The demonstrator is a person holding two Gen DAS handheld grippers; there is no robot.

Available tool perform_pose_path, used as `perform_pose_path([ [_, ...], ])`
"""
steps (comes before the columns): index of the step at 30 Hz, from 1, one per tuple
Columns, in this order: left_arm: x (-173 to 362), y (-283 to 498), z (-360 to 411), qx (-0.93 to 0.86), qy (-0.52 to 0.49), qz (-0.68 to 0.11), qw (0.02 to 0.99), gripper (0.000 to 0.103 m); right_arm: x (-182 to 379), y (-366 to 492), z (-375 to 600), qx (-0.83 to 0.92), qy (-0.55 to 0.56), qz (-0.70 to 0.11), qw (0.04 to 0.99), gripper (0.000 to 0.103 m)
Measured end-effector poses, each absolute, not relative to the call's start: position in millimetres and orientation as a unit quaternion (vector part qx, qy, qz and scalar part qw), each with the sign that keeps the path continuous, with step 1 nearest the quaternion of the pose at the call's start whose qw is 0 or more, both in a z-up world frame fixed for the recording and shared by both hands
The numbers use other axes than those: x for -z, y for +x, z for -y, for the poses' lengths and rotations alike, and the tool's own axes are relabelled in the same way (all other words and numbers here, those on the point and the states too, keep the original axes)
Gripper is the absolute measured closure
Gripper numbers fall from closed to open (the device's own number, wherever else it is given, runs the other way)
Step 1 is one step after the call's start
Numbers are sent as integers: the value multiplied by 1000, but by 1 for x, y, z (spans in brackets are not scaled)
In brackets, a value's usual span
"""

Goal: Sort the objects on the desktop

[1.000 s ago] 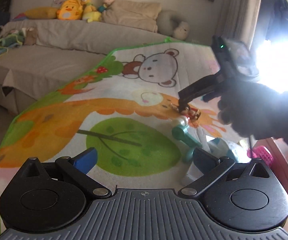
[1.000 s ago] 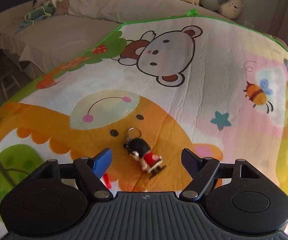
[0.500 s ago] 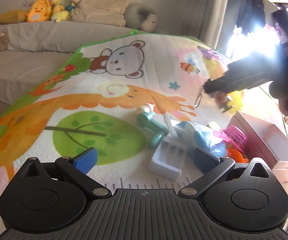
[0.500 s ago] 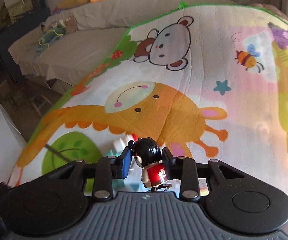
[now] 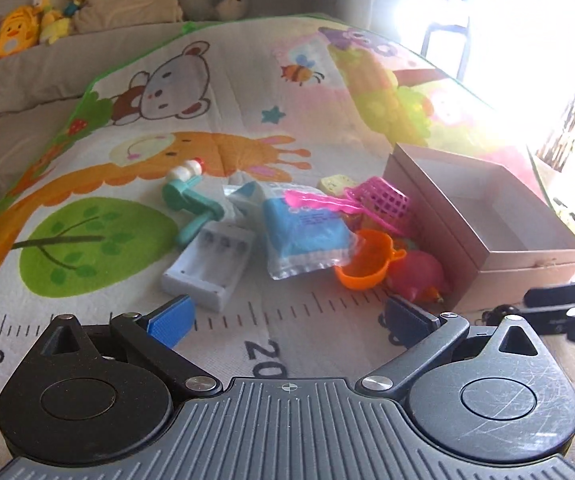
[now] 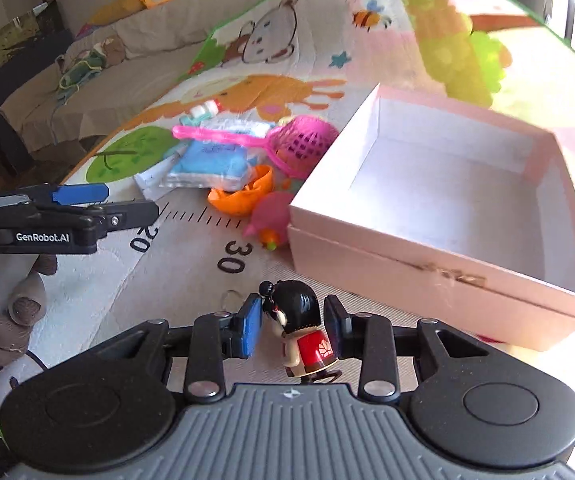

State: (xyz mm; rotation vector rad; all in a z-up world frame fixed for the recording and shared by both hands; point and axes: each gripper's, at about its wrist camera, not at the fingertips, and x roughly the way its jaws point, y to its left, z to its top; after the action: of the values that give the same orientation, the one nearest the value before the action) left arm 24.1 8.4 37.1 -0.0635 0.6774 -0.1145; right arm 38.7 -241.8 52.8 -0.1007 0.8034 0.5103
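Note:
My right gripper (image 6: 292,328) is shut on a small doll keychain (image 6: 301,332) with black hair and a red top, held above the mat just in front of the open pink box (image 6: 447,280). The box is empty (image 5: 487,216). My left gripper (image 5: 287,316) is open and empty, low over the mat, facing a pile: a white battery charger (image 5: 207,268), a teal toy (image 5: 189,208), a blue packet (image 5: 303,236), a pink net scoop (image 5: 367,200), an orange cup (image 5: 367,264). The left gripper shows from the side in the right wrist view (image 6: 87,208).
The cartoon play mat (image 5: 167,120) with a printed ruler (image 5: 255,316) covers the surface. A pink round toy (image 5: 419,276) lies against the box's left wall. A sofa with plush toys (image 5: 19,32) stands behind. Strong window glare fills the right.
My right gripper closed on the doll keychain, lifted it and carried it right to the front of the pink box. My left gripper swung right, now facing the pile.

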Motion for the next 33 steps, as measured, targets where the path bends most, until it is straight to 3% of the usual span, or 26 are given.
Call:
perform_pose_path([
  [2, -34, 27, -2, 57, -22, -336, 940, 0, -73, 31, 262, -231, -43, -341, 910, 58],
  [6, -27, 38, 6, 46, -17, -349, 936, 0, -97, 41, 303, -107, -34, -276, 955, 56],
  [10, -28, 39, 5, 43, -9, -347, 937, 0, -69, 94, 338, 11, -9, -322, 947, 54],
  [14, -34, 34, -5, 34, -1, -332, 943, 0, -42, 124, 336, -21, 34, -383, 923, 52],
  [24, -33, 35, -20, 29, -12, -334, 942, 0, -43, 142, 288, -89, 31, -365, 926, 52],
  [29, -31, 40, -6, 54, 2, -337, 940, 0, -53, 101, 287, -107, 15, -328, 938, 52],
  [33, -30, 54, 13, 72, 27, -328, 942, 0, -55, 62, 297, -98, 32, -312, 944, 40],
])
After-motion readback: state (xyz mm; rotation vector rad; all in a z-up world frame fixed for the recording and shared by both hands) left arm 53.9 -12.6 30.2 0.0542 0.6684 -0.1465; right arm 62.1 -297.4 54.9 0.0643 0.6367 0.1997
